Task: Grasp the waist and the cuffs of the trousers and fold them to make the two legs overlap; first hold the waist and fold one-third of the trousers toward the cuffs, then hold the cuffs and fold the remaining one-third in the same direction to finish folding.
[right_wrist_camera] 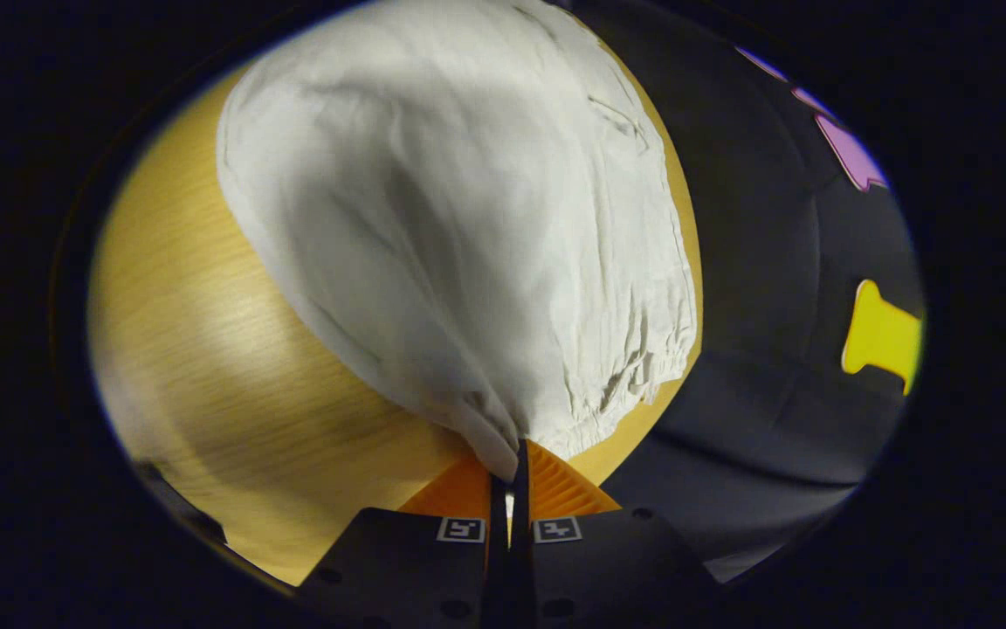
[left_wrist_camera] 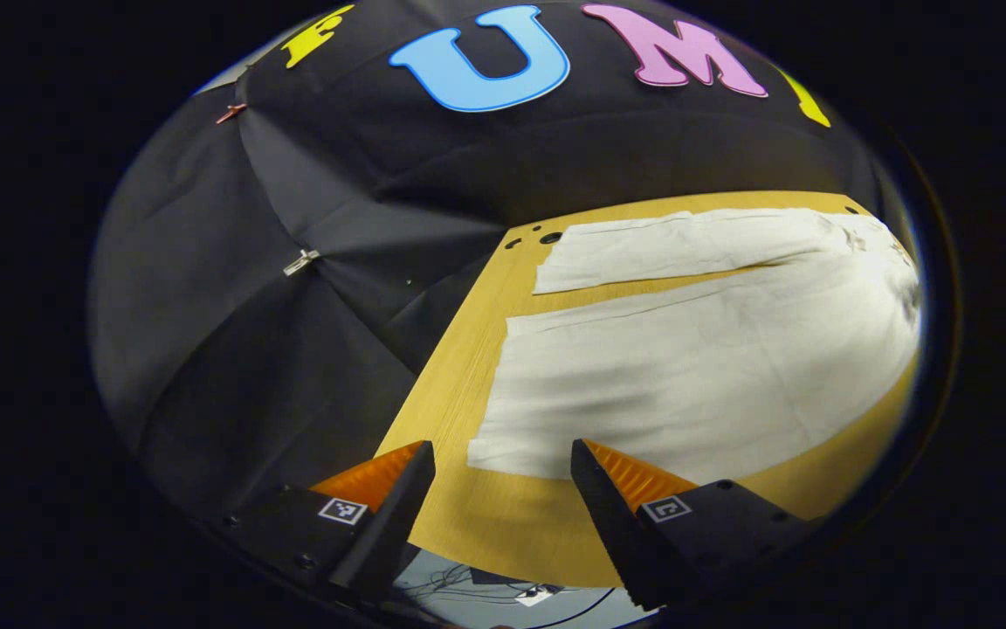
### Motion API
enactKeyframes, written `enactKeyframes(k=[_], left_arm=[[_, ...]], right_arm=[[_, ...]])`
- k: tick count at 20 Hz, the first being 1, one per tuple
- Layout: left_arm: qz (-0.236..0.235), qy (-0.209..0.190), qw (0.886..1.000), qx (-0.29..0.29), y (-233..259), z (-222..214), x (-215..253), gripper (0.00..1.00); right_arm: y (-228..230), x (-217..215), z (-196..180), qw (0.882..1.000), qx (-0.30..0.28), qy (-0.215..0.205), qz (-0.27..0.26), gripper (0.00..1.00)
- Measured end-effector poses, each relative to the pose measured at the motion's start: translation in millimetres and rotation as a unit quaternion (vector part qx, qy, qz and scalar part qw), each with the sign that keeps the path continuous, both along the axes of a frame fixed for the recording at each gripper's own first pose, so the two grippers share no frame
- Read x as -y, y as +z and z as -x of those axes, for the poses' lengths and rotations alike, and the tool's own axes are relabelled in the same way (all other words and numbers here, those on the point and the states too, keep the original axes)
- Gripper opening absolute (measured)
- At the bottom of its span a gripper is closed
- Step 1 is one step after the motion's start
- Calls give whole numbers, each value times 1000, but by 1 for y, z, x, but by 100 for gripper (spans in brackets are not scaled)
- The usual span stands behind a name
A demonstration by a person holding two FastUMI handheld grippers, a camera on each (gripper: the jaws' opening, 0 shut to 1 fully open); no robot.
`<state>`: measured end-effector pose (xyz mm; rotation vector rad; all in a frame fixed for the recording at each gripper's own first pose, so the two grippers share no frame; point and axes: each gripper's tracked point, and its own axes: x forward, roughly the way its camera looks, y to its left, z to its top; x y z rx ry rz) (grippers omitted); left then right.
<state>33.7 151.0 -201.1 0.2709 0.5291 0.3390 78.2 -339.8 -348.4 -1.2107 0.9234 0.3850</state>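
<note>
White trousers (left_wrist_camera: 695,367) lie lengthwise ahead of the left tongs (left_wrist_camera: 503,467), spread apart over the near cuff (left_wrist_camera: 503,445); right tongs (right_wrist_camera: 510,476) pinch the waist (right_wrist_camera: 503,437).

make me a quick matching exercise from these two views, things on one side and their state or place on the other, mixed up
Things:
1. left gripper
2. right gripper
3. trousers
4. table

States:
A. wooden top, carrying the cloth
B. jaws apart, near a cuff corner
C. pale, legs spread side by side
D. jaws closed on gathered waist fabric

Pairs: 1-B, 2-D, 3-C, 4-A
</note>
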Motion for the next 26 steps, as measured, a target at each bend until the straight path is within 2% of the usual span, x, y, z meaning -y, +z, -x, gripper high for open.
enactKeyframes(k=[1,4,7,10,13,14,17,18,19,20,21,22,23,24,25,26], left_arm=[[-16,-18,1000,0,-4,0,-7,98],[-88,-58,994,-40,-22,-3,-36,98],[-154,-129,975,-97,-45,-3,-44,98],[-232,-202,939,-153,-65,-8,-50,98],[-302,-261,900,-174,-69,-27,-54,98],[-327,-281,884,-181,-70,-34,-53,96],[-403,-347,824,-192,-66,-44,-36,88],[-416,-361,810,-200,-70,-46,-33,85],[-422,-367,803,-204,-73,-48,-32,74],[-424,-368,802,-204,-73,-51,-29,72],[-416,-367,806,-208,-76,-51,-28,58],[-409,-365,810,-210,-79,-52,-25,52],[-406,-364,811,-212,-79,-58,-27,39],[-402,-363,812,-218,-82,-60,-28,41],[-399,-361,812,-224,-84,-63,-29,25],[-399,-358,813,-228,-87,-63,-30,19]], right_arm=[[1,-2,0,1000,-2,13,6,5],[0,0,1,999,6,30,26,5],[0,-1,1,999,5,29,30,5],[-2,2,-2,999,8,33,38,5],[-2,1,-1,999,8,34,40,5],[-2,0,-1,999,8,34,42,5],[-2,1,-2,998,11,39,48,5],[-2,1,-2,998,12,41,50,5],[-3,2,-2,998,13,42,50,5],[-2,2,-2,998,14,43,51,5],[-2,1,-2,998,15,44,52,5],[-2,1,-2,997,16,46,53,5],[-2,2,-2,997,17,45,53,5],[-2,2,-2,997,18,44,54,5],[-2,1,-2,997,18,42,55,5],[-2,1,-2,997,18,40,56,5]])
